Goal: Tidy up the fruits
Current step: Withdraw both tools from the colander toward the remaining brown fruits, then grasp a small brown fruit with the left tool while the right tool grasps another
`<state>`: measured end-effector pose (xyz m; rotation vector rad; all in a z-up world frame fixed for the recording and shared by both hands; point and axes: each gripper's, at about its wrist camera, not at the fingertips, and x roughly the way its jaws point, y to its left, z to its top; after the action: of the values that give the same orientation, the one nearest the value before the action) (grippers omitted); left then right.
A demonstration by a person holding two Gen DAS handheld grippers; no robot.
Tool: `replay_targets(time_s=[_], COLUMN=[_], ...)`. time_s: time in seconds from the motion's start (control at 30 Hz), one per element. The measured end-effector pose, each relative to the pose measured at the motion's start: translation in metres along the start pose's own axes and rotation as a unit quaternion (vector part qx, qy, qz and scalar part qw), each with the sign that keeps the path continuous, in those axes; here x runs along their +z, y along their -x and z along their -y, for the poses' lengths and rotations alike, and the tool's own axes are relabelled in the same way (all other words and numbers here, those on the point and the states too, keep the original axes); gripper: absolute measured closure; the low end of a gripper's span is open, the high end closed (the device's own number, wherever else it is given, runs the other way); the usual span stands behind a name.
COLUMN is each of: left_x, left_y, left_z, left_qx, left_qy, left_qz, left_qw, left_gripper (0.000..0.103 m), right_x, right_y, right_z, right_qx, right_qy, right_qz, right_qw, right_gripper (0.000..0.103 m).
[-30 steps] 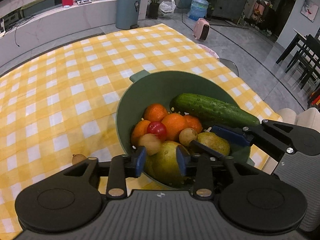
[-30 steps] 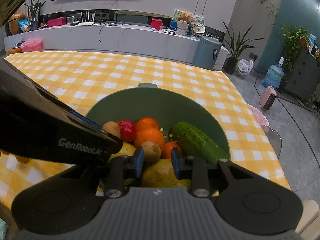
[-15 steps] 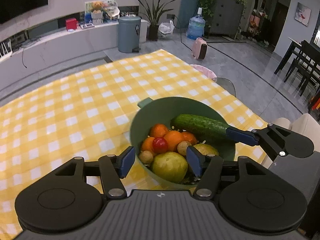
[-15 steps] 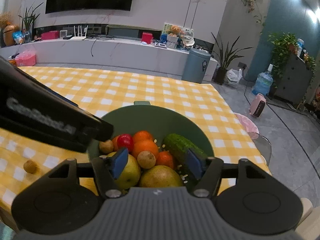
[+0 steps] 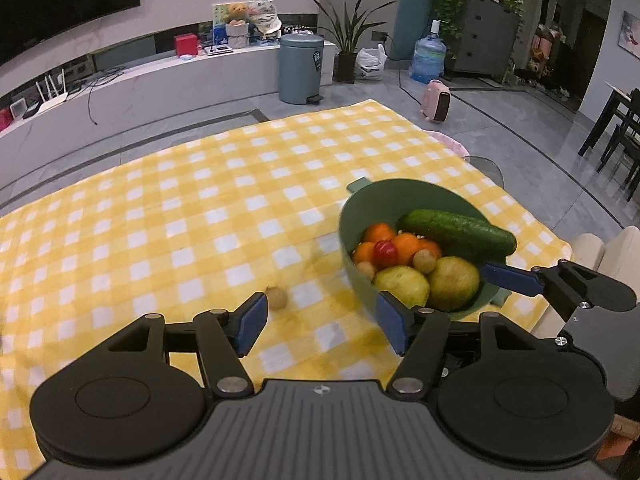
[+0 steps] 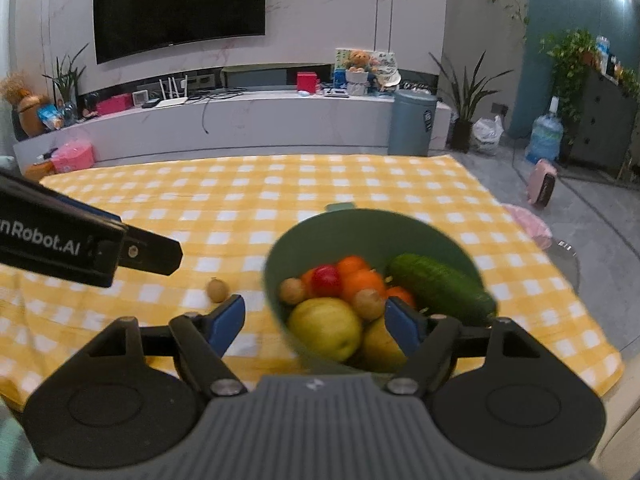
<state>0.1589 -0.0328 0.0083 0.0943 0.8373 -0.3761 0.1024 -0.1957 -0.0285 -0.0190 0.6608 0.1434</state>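
A green bowl [image 5: 392, 196] stands on the yellow checked tablecloth [image 5: 200, 216] near the table's right end; it also shows in the right wrist view [image 6: 348, 228]. It holds a cucumber [image 5: 456, 230], oranges [image 5: 406, 246], a red fruit [image 5: 385, 251], two yellow-green pears [image 5: 402, 284] and small brown fruits [image 5: 424, 261]. One small brown fruit [image 5: 277, 297] lies loose on the cloth left of the bowl, also seen in the right wrist view [image 6: 217, 289]. My left gripper [image 5: 320, 322] is open and empty above the cloth. My right gripper [image 6: 316, 322] is open and empty above the bowl's near rim.
The table's right edge [image 5: 536, 220] and near edge lie close to the bowl. A chair back [image 5: 600, 256] stands past the right edge. The left gripper's body [image 6: 80, 240] reaches in from the left of the right wrist view.
Both grippers have opened wide and pulled up and back from the fruit in the bowl. The left gripper has swung left, so the loose brown fruit now lies just ahead of it.
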Motion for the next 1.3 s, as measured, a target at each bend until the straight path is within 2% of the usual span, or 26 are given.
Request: replay_targets(time_s=[0.17,0.43,0.7,0.8,0.9,0.97,1.1,1.3], left_x=[-0.012,-0.032,-0.045,-0.049,-0.052,-0.054,-0.057,-0.056], left_y=[0.005,0.009,-0.002,-0.011,-0.019,-0.026,-0.042,-0.064], left_z=[-0.017,-0.047,-0.062,-0.070,-0.068,-0.066,-0.064,-0.066], left_qx=[0.011,0.001,0.004,-0.016,-0.017,-0.024,-0.034,-0.016], left_qy=[0.003,0.031,0.031,0.045,0.036,0.037,0.048,0.060], left_qz=[-0.012,-0.017,-0.054,-0.080,-0.093,-0.105,-0.126,-0.144], left_qw=[0.9999,0.9994,0.9981,0.9957,0.9948,0.9935,0.9903,0.9877], left_gripper=[0.030,0.030,0.039,0.047,0.051,0.059,0.062,0.062], right_x=[-0.006,-0.013,-0.019,-0.023,-0.026,-0.028,-0.034,-0.038], right_y=[0.000,0.001,-0.009,-0.016,-0.026,-0.032,-0.043,-0.057], right_z=[-0.021,-0.050,-0.066,-0.070,-0.066,-0.065,-0.061,-0.051], right_qx=[0.017,0.034,0.066,0.068,0.071,0.069,0.075,0.083], right_qy=[0.002,0.030,0.047,0.058,0.050,0.051,0.048,0.029], right_qz=[-0.003,0.006,-0.020,-0.030,-0.045,-0.053,-0.066,-0.084], right_qw=[1.000,0.999,0.996,0.996,0.995,0.995,0.994,0.993], right_gripper=[0.028,0.028,0.029,0.040,0.050,0.056,0.061,0.066])
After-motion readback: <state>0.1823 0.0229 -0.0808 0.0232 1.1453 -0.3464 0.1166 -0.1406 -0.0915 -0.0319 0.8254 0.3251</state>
